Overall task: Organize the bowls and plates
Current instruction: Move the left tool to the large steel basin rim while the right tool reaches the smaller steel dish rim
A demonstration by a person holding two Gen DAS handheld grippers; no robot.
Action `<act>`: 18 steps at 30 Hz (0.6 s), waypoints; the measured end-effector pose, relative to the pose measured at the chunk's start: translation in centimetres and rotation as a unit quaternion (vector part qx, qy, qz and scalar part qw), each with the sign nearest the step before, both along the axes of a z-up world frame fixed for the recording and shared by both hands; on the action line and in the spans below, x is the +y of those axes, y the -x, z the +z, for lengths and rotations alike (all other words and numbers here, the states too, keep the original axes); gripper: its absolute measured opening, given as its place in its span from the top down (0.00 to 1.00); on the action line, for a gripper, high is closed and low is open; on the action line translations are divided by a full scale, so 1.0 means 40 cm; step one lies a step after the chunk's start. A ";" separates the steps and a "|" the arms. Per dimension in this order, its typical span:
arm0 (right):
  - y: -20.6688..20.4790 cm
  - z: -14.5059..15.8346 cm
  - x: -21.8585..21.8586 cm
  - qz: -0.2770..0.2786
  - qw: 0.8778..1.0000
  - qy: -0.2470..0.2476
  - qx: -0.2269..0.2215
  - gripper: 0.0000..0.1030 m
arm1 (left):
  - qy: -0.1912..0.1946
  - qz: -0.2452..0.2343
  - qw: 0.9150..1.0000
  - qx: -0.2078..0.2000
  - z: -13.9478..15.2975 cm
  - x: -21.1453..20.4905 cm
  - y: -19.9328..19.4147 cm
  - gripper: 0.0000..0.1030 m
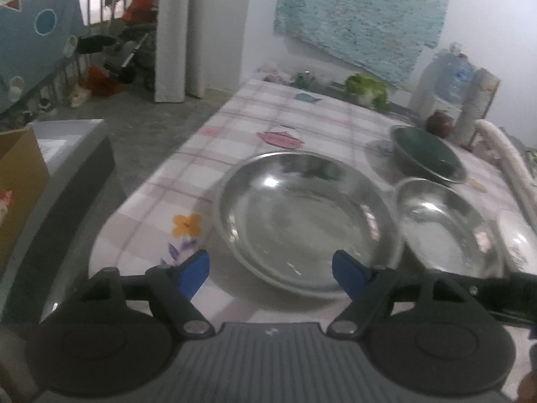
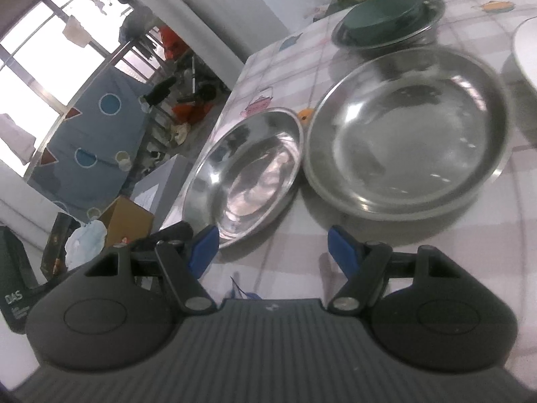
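Note:
A large steel plate (image 1: 302, 221) lies on the checked tablecloth (image 1: 255, 124), just ahead of my open, empty left gripper (image 1: 270, 273). To its right is a smaller steel plate (image 1: 443, 228), and behind that a dark green bowl (image 1: 426, 154) sits in a steel dish. In the right wrist view my open, empty right gripper (image 2: 273, 250) hovers near the table's front edge, with a steel plate (image 2: 245, 174) ahead left and another steel plate (image 2: 406, 134) ahead right. The green bowl (image 2: 382, 20) in its steel dish (image 2: 423, 30) is further back. A white dish rim (image 2: 527, 53) shows at the right edge.
A lettuce (image 1: 365, 92), a water bottle (image 1: 449, 77) and a small dark jar (image 1: 439, 124) stand at the table's far side by the wall. A cardboard box (image 1: 20, 181) and a grey unit (image 1: 70, 174) are on the floor to the left.

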State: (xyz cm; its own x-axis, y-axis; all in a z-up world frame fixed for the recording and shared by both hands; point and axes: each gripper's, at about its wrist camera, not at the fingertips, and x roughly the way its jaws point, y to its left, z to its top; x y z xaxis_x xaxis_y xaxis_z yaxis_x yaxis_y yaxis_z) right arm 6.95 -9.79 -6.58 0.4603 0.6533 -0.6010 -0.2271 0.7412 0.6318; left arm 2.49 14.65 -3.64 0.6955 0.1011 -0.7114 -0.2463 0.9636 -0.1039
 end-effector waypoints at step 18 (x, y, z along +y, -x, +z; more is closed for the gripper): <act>-0.116 -0.048 0.144 -0.002 1.000 0.022 0.001 0.50 | -0.052 0.006 0.997 0.058 -0.071 0.043 -0.124 0.76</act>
State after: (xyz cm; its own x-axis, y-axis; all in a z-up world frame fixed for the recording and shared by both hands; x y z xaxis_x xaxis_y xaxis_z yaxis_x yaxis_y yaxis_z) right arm 11.59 -4.03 -8.52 0.4617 0.6242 -0.6302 -0.2231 0.7694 0.5986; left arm 7.46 16.35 -6.48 0.6069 0.1859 -0.7728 -0.2623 0.9646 0.0261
